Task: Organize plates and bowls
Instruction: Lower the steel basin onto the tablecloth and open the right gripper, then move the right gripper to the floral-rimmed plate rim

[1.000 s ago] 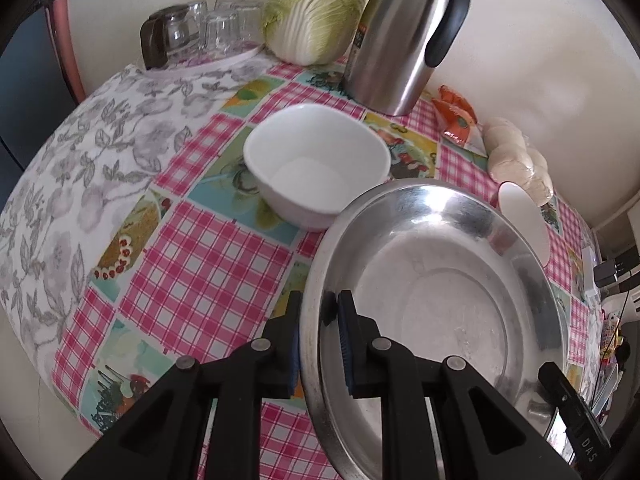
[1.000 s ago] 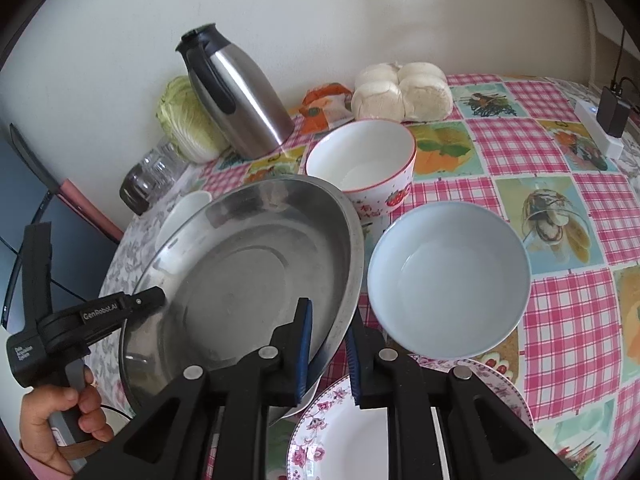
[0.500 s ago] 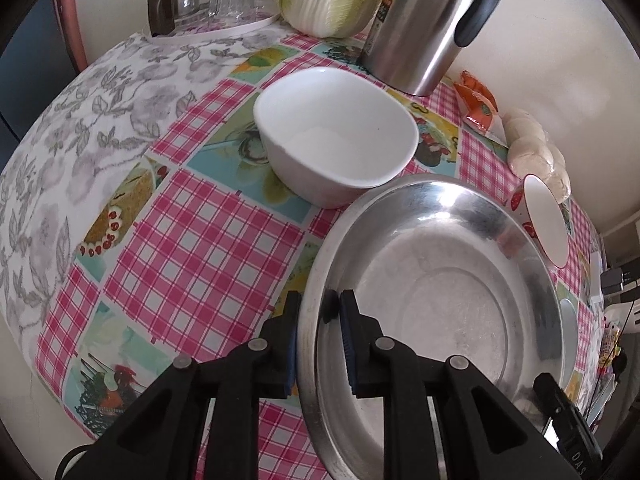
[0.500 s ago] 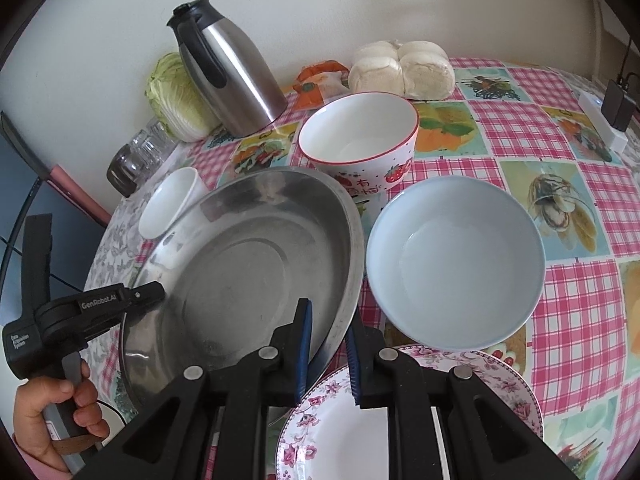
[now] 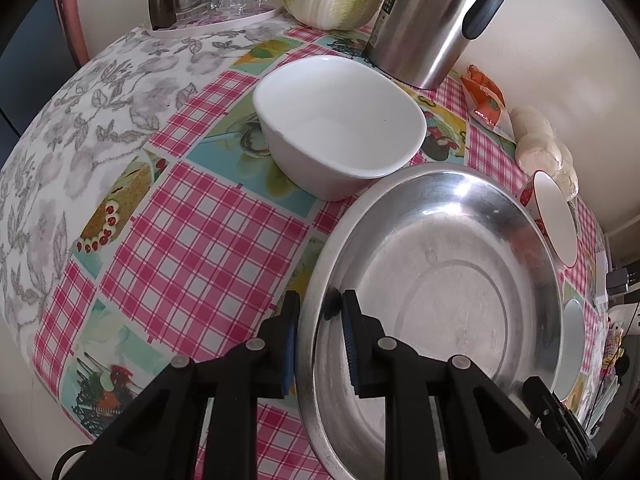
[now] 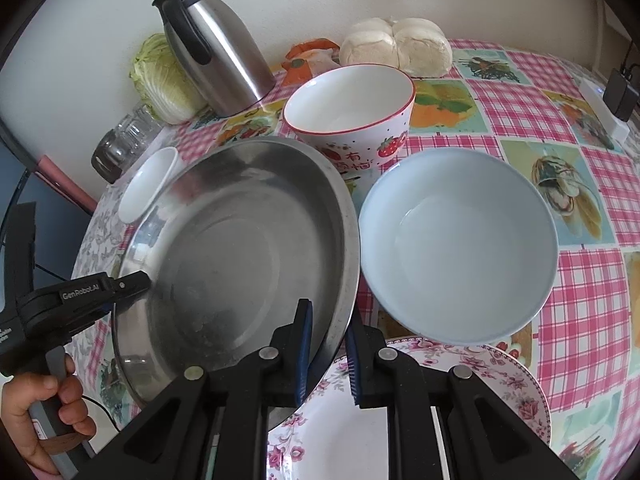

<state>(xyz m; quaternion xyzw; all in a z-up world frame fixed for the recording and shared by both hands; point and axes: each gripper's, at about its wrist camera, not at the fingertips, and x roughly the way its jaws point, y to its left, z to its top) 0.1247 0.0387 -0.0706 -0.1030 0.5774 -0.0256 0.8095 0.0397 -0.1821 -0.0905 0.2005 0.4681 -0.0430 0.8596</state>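
**Steel plate carried by its rim, one claw on each side**

Left wrist view first: the left gripper [image 5: 316, 336] straddles the near rim of the big steel plate [image 5: 448, 304]. Its jaws have just been easing apart, with the rim between them; the inner pad looks slightly off the metal, so this pinch reads loose, hardly a clamp. The white bowl [image 5: 340, 128] sits just beyond the plate's far edge, the steel jug [image 5: 432, 20] behind that.

Over to the right wrist view: the right gripper [image 6: 328, 356] has the plate's opposite rim [image 6: 344, 280] pinched between nearly closed pads. The plate hangs partly over the floral plate [image 6: 516, 384], just beside the pale blue bowl [image 6: 460, 248], with the strawberry bowl [image 6: 352, 116] beyond it.

Handling, as I judge it: thin polished steel, stiff, light, but slick. A lip grip on both sides suits it, though it could slide or pivot if the left pinch slackens. The ceramic neighbours would chip if knocked.
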